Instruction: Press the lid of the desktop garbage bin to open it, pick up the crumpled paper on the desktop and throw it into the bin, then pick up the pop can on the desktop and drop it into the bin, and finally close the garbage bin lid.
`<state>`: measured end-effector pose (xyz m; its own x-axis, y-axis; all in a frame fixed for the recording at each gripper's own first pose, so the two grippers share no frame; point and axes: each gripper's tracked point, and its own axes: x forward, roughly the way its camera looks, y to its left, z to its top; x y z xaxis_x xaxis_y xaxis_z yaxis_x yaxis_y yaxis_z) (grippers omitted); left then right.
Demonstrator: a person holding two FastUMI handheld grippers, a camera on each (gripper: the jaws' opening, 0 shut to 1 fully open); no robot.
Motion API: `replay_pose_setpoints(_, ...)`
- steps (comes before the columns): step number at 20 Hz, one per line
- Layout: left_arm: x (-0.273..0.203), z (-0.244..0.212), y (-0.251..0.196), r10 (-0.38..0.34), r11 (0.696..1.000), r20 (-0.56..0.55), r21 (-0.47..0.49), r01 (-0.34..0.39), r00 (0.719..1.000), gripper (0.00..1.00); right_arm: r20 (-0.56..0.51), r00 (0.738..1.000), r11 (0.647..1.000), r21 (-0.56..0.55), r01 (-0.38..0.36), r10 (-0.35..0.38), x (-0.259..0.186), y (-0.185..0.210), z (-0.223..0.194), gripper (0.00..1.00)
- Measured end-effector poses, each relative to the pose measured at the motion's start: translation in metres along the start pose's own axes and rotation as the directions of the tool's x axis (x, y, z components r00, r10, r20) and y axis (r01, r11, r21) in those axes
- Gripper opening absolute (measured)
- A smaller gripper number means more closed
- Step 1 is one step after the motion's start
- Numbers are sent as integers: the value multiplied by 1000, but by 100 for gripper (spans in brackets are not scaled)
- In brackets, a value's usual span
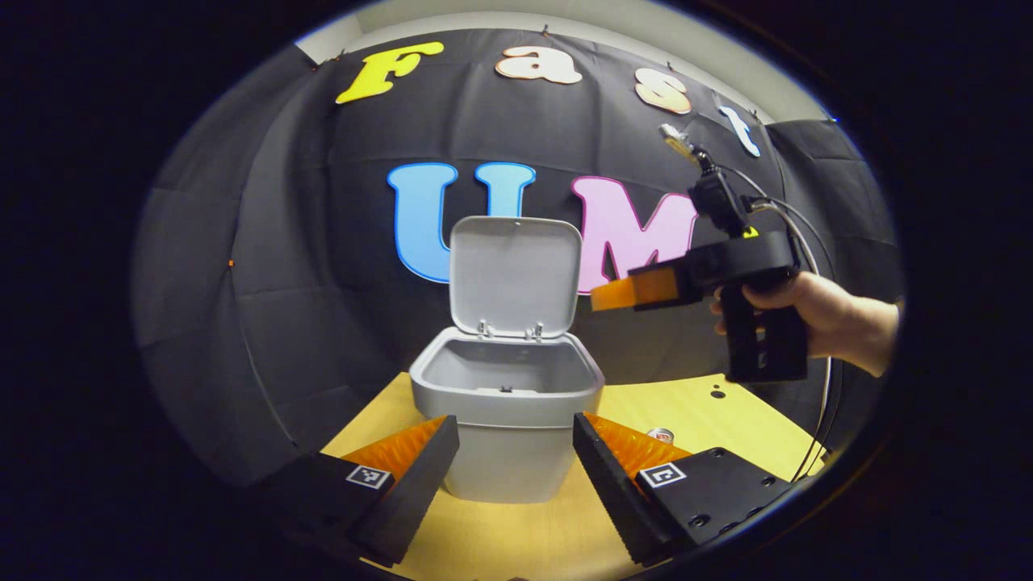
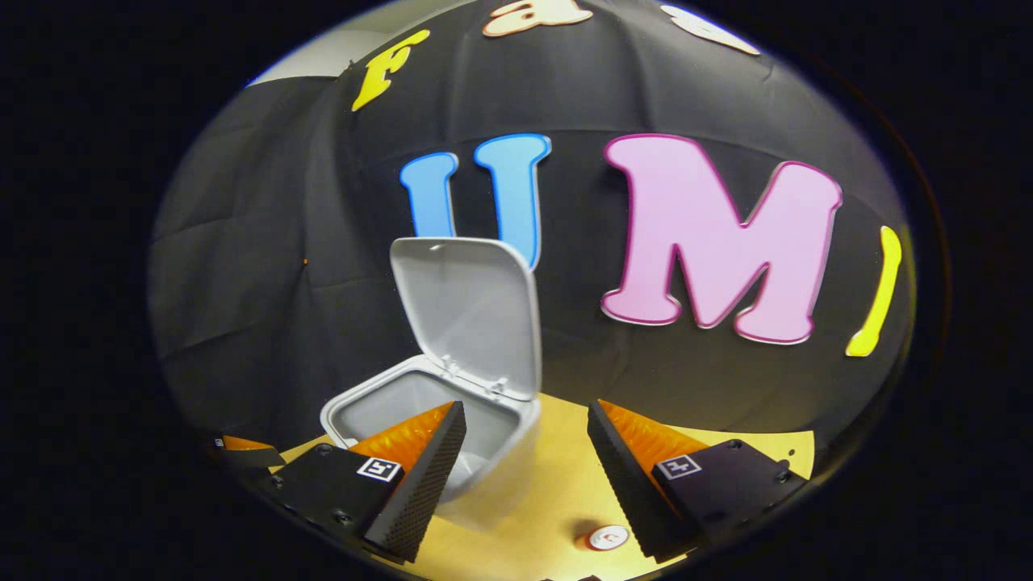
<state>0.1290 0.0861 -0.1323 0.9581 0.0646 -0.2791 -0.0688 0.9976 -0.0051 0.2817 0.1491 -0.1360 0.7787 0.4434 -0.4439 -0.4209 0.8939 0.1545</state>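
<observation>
Grey plastic bin (image 1: 507, 403) stands lid-up (image 1: 515, 276) to receive trash; my right gripper (image 2: 524, 468), wide open and empty, hovers above the red can (image 2: 607, 537).

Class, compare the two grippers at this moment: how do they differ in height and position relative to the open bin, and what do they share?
The left gripper sits low by the table, its fingers flanking the bin front; the right gripper hangs raised beside the upright lid, right of the bin. The left faces the bin squarely; the right looks down at it obliquely. Both are open and empty.
</observation>
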Motion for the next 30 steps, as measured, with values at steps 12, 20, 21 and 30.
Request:
replay_pose_setpoints(12, 91, -133, -157, -248, 969, -122, -11, 248, 961, 96, 169, 936, 943, -74, 325, -310, -92, -170, -29, 98)
replay_pose_setpoints(20, 169, -208, -220, -306, 943, -165, 79, 322, 938, 96, 210, 870, 884, -50, 464, -445, -128, -248, -88, 97)
replay_pose_setpoints(21, 177, -214, -226, -311, 941, -166, 83, 328, 936, 96, 204, 867, 881, -42, 471, -454, -130, -254, -96, 97)
replay_pose_setpoints(30, 224, -220, -243, -281, 951, -140, 93, 295, 949, 96, 149, 876, 883, -34, 468, -458, -136, -277, -147, 97)
